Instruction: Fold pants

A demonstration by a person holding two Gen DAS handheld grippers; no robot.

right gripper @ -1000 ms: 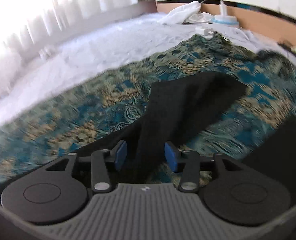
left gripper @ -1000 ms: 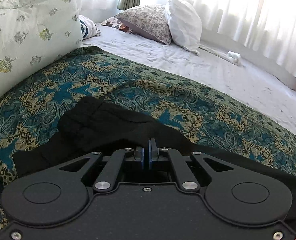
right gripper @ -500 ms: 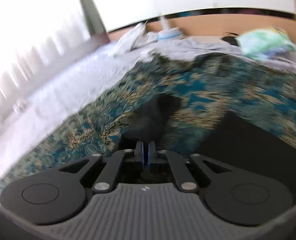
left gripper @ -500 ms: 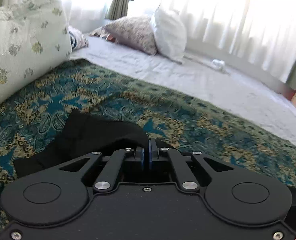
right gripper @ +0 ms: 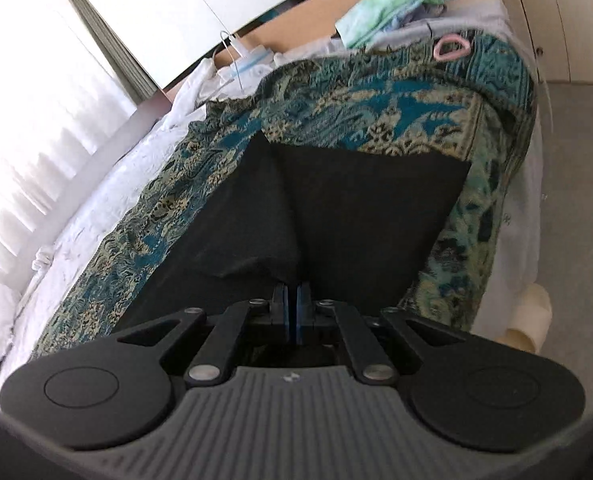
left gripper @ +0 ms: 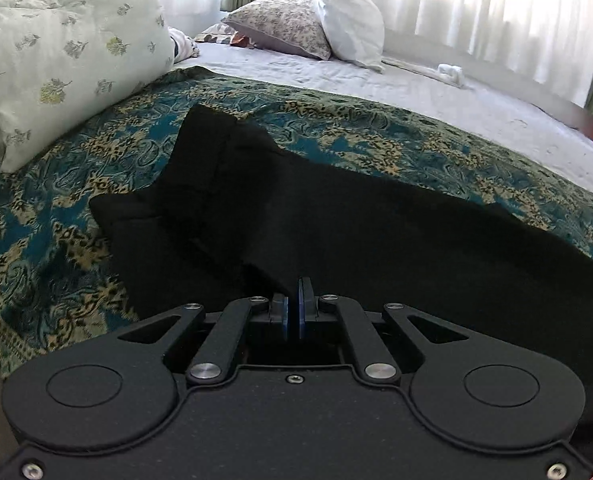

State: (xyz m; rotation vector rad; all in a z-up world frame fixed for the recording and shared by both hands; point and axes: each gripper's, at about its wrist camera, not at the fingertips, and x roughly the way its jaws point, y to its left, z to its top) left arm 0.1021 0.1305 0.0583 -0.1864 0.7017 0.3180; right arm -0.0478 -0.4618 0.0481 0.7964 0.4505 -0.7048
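Observation:
Black pants point(left gripper: 336, 220) lie on a teal and gold paisley bedspread point(left gripper: 376, 132). In the left wrist view my left gripper point(left gripper: 295, 308) is shut on a fold of the pants' near edge, with the cloth spreading away to the left and right. In the right wrist view the pants point(right gripper: 356, 208) show one leg laid over the other, its edge running diagonally. My right gripper point(right gripper: 292, 308) is shut on the black cloth at the near end of that fold.
A pale floral pillow point(left gripper: 64, 52) lies at the left, and two more pillows point(left gripper: 316, 24) at the back on the white sheet point(left gripper: 456, 96). In the right wrist view, folded clothes point(right gripper: 392, 4), a pink ring point(right gripper: 450, 48), the bed's edge and the grey floor point(right gripper: 576, 200) show.
My right gripper went from open around the pant leg to shut on it and carried it across. My left gripper stayed shut on the pants and drew back, more cloth showing.

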